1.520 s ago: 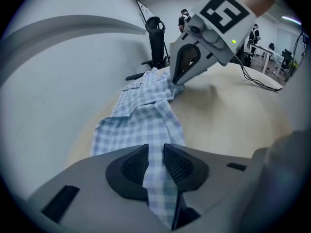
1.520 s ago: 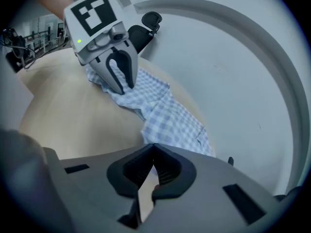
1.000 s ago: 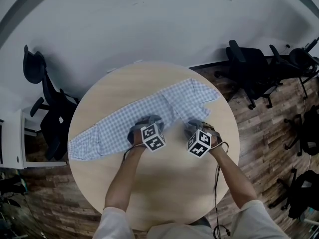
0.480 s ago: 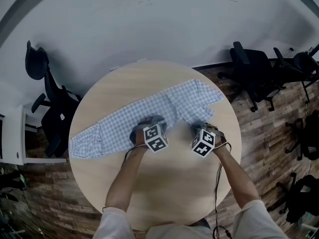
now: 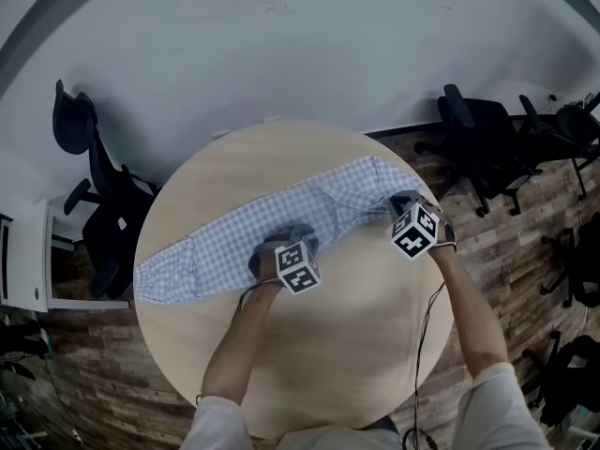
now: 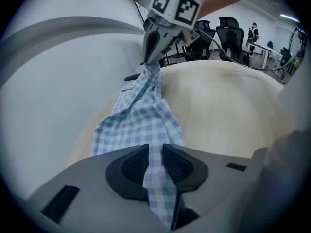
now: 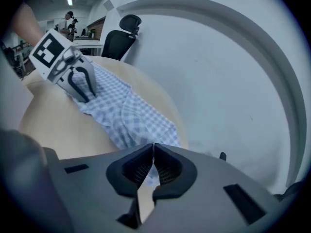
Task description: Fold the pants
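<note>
- Pants (image 5: 234,228) in blue check lie stretched across the table (image 5: 356,345) in one long band, from its left edge to its far right edge.
- We hold the left gripper (image 6: 155,161) on the near border of the pants, about the middle of the table. Its pads pinch a fold of the cloth, which runs up between them and out behind.
- We hold the right gripper (image 5: 400,202) at the table's far right edge, on the end of the pants that lies there. Its jaws have just been closing, and they stand together with a thin bit of the check cloth caught between the pads.
- Seen from the left gripper view, the cloth rises off the table to the tips of the right gripper, so that end is lifted. The pants run as a narrowing ridge from one gripper to the other.
- At the table's left edge the other end of the pants lies flat and spread wide.
- Black chairs (image 5: 98,223) stand just off the table's left edge, and more stand beyond its right edge on the plank floor (image 5: 525,279).
- A pale curved wall (image 5: 281,45) runs behind the table's far edge.
</note>
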{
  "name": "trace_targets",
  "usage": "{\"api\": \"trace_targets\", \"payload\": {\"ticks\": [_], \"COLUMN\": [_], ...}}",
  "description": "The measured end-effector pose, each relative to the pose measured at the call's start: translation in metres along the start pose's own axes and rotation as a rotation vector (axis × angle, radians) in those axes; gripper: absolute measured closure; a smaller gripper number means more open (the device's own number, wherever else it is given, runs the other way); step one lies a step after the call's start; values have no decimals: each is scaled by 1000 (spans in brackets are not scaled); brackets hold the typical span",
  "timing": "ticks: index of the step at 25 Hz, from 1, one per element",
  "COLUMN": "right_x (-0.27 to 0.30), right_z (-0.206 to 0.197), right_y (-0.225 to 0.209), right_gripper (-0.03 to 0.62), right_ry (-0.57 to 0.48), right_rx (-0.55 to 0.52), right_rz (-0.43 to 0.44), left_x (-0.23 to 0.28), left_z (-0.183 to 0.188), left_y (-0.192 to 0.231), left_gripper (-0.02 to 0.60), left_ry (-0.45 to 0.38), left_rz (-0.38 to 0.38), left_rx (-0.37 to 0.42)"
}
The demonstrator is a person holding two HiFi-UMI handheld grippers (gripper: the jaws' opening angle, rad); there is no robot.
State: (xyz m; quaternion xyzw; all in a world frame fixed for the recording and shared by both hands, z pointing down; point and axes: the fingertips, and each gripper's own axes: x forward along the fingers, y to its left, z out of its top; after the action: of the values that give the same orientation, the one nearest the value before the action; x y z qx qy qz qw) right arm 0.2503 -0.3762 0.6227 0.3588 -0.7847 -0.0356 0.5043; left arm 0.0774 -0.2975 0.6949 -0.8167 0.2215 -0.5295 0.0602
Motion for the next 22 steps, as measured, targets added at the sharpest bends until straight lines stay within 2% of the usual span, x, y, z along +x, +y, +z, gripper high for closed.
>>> {"api": "trace_targets", "payload": {"ticks": [4,8,12,18,21,22], "right_x": [14,42,74,112,122,124], "right_z": [-3,-5,-10,2,-1,-3], "right_y": [-58,-97,-114,-131,-137,-138], "right_gripper": [560,560,559,559,557,525], "right_ry": [41,78,106,120,119,119], "right_rx": [-6,-8,2,-65,-29,-2], "right_rz": [-50,-63,-53,-76,-100,-102], "left_x": [-1,-1,-3,-5,-8,-10], "left_z": [2,4,6,4,3,3], "left_y": [1,8,8,20,23,25], "left_gripper": [476,474,474,474,459,436], "left_ry": [5,-4,-7,-20,-40,-49], "left_rz": [-7,-4,-10,13,25,33], "left_rx": [17,-3,2,-15,-39,-43]}}
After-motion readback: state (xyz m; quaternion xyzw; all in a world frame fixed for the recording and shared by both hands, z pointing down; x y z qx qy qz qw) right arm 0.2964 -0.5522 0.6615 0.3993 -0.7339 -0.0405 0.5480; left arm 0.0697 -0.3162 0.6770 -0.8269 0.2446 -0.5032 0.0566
